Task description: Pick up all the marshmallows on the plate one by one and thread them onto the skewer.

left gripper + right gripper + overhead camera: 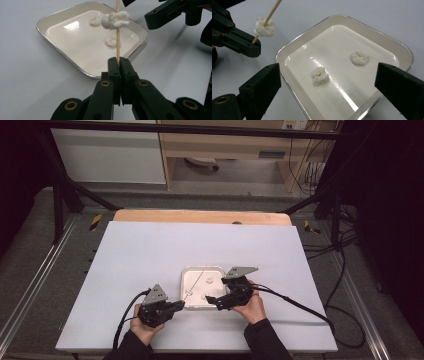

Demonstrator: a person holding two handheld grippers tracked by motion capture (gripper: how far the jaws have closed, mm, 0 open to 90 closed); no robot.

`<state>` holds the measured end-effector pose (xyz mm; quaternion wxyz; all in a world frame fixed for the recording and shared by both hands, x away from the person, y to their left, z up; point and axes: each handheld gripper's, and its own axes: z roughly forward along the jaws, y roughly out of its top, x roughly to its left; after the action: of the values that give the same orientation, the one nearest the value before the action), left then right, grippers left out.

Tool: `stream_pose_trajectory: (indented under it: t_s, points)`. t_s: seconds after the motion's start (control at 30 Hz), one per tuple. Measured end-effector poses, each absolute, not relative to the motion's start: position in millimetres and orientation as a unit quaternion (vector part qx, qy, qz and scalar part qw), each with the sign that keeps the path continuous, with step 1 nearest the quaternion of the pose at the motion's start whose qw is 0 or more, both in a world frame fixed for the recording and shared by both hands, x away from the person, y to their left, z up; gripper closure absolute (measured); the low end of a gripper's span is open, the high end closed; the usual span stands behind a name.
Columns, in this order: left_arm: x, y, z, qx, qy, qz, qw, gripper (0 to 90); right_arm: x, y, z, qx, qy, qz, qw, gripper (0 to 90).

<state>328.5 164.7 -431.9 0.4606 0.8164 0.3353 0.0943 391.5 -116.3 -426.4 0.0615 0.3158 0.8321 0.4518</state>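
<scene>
A white rimmed tray (202, 268) sits on the white table near the front, and two white puffy pieces lie in it (320, 75) (360, 58). My left gripper (118, 62) is shut on the lower end of a thin wooden skewer (117, 42). A third puffy piece (115, 20) is threaded on the skewer, which is held up over the tray's (50, 18) near corner. My right gripper (328, 72) stands open low over the tray (387, 41), its jaws wide on either side of the two loose pieces. In the high view the left gripper (181, 305) and right gripper (210, 300) face each other at the tray's front edge.
A white sheet (150, 260) covers the table, with a wooden strip (200, 216) along the far edge. Black cables (300, 302) trail from both grippers toward the front and right. Dark frame bars (60, 205) stand beyond the table's far corners.
</scene>
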Motion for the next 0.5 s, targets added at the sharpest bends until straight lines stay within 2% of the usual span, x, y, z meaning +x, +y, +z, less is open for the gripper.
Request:
stream_pose_trajectory:
  t_s: [0.2,0.5]
  points:
    - [329.0,164.9,-432.0,0.817,0.335,0.093,0.460,88.6,396.8,-113.0,-431.6,0.317,0.839,0.436,0.068,9.7]
    - [329.3,164.1,-432.5,0.819,0.334,0.093,0.458,88.6,399.7,-106.8,-439.7,0.303,0.845,0.436,0.068,26.3]
